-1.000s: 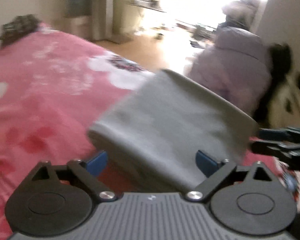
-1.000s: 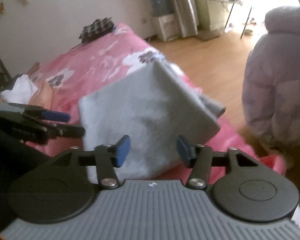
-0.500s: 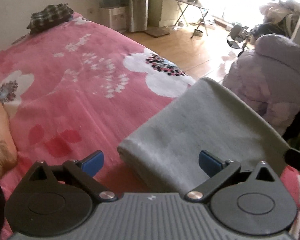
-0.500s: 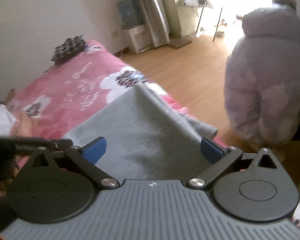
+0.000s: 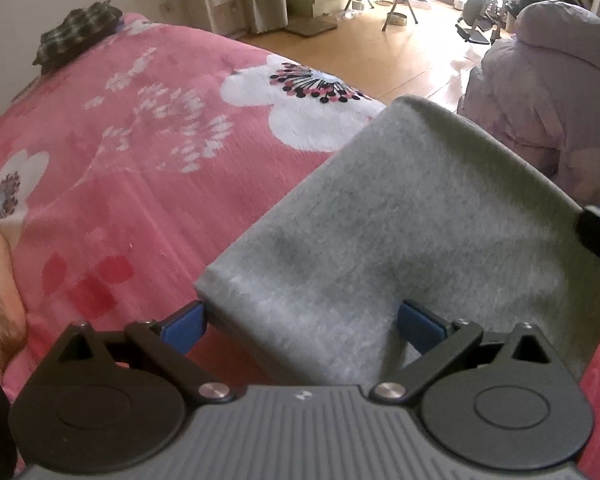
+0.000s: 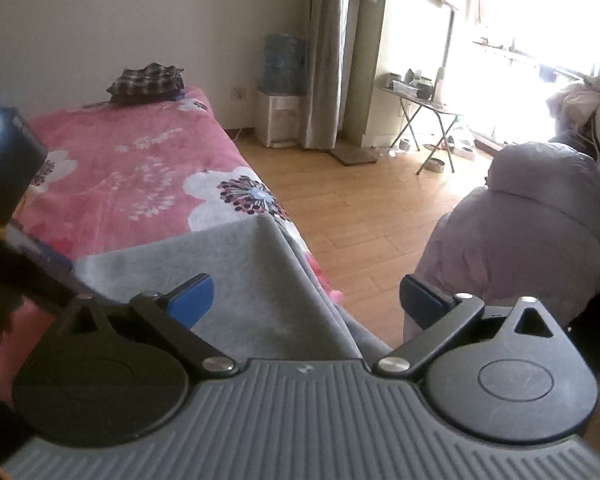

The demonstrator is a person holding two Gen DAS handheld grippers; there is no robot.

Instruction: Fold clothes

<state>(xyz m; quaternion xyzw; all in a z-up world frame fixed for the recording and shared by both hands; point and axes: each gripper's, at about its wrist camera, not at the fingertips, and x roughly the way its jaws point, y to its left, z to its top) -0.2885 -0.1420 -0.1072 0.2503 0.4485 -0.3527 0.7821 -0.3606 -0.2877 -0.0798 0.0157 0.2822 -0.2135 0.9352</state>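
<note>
A gray cloth (image 5: 400,232) lies folded on the pink bed (image 5: 140,160), close to the bed's edge by the floor, and one side of the cloth hangs down over that edge. The left gripper (image 5: 302,322) has its two blue pads wide apart, with the near end of the cloth between them, but the pads do not press on it. The right gripper (image 6: 308,300) also stands wide, its jaws closing a little, and only a bit of cloth lies by its left pad; nothing is held. I think the fold looks almost done, and the job now is to make it neat. To do that well, each gripper should take one near corner of the cloth, pinch all the layers together, and lift both corners at the same time so the cloth does not twist. The part that hangs off the bed should come back onto the bed first, or the cloth may slide down to the floor. I count one gray cloth, one bed, two grippers, one checked cloth (image 6: 146,82) at the far end of the bed by the wall, and one puffy coat (image 6: 532,224) out past the bed on the floor side.
</note>
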